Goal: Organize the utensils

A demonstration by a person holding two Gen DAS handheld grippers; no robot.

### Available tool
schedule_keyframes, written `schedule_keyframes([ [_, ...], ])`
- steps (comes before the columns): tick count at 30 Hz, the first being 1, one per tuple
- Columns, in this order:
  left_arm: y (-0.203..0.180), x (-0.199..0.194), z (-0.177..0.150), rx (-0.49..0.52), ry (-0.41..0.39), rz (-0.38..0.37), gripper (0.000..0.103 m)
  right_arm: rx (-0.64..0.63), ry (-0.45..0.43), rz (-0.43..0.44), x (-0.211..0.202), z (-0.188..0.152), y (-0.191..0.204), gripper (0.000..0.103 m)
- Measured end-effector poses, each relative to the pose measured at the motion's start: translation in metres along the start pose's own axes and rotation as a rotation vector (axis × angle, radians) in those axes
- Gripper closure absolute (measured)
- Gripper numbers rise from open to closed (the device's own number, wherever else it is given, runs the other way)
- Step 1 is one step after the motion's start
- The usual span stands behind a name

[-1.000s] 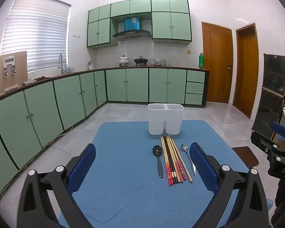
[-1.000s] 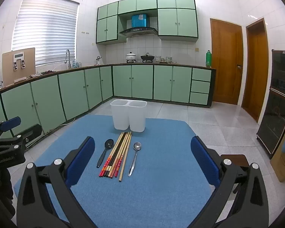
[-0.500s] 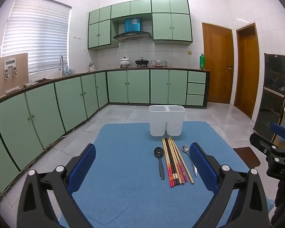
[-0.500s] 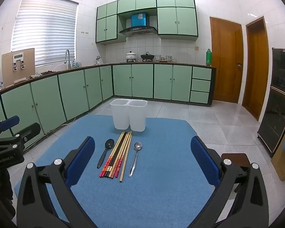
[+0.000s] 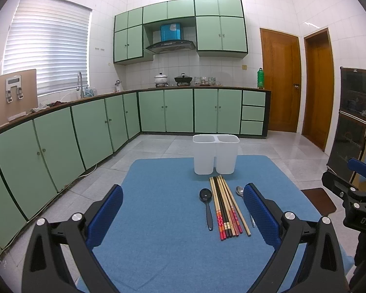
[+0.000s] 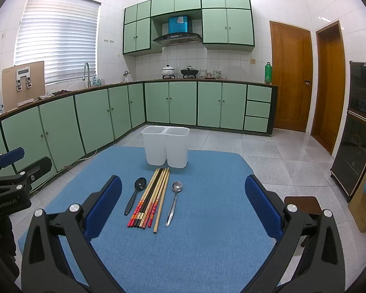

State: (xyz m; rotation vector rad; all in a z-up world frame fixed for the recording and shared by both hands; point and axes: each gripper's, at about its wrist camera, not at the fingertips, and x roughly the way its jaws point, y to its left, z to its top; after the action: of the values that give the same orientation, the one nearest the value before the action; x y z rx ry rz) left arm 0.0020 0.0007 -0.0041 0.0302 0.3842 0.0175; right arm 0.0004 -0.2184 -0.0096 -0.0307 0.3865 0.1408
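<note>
A white two-compartment holder stands at the far side of the blue mat. In front of it lie a black spoon, a bundle of several chopsticks and a metal spoon. My left gripper is open and empty, above the mat left of the utensils. My right gripper is open and empty, with the utensils lying between its fingers farther ahead.
Green kitchen cabinets run along the left and back. A dark glass cabinet and a cardboard box stand to the right. A brown stool sits by the mat's right edge. Each gripper shows in the other's view.
Both grippers have drifted slightly; the utensils and holder sit a little lower in the left wrist view. Nothing was grasped or moved.
</note>
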Motion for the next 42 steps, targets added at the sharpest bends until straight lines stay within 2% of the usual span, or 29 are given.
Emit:
schedule_keyframes([
  [15, 0.006, -0.001, 0.001, -0.004, 0.003, 0.004, 0.006, 0.0, 0.003, 0.001, -0.001, 0.001, 0.0, 0.005],
  [25, 0.007, -0.004, 0.0, 0.0, 0.004, 0.007, 0.006, 0.0, 0.007, 0.0, 0.009, -0.005, 0.0, 0.005],
  [29, 0.007, -0.004, -0.001, 0.001, 0.006, 0.009, 0.006, 0.0, 0.009, 0.0, 0.015, -0.018, 0.006, 0.005],
  [42, 0.007, -0.001, -0.002, 0.003, 0.009, 0.012, 0.006, 0.002, 0.014, 0.0, 0.023, -0.022, 0.005, 0.005],
])
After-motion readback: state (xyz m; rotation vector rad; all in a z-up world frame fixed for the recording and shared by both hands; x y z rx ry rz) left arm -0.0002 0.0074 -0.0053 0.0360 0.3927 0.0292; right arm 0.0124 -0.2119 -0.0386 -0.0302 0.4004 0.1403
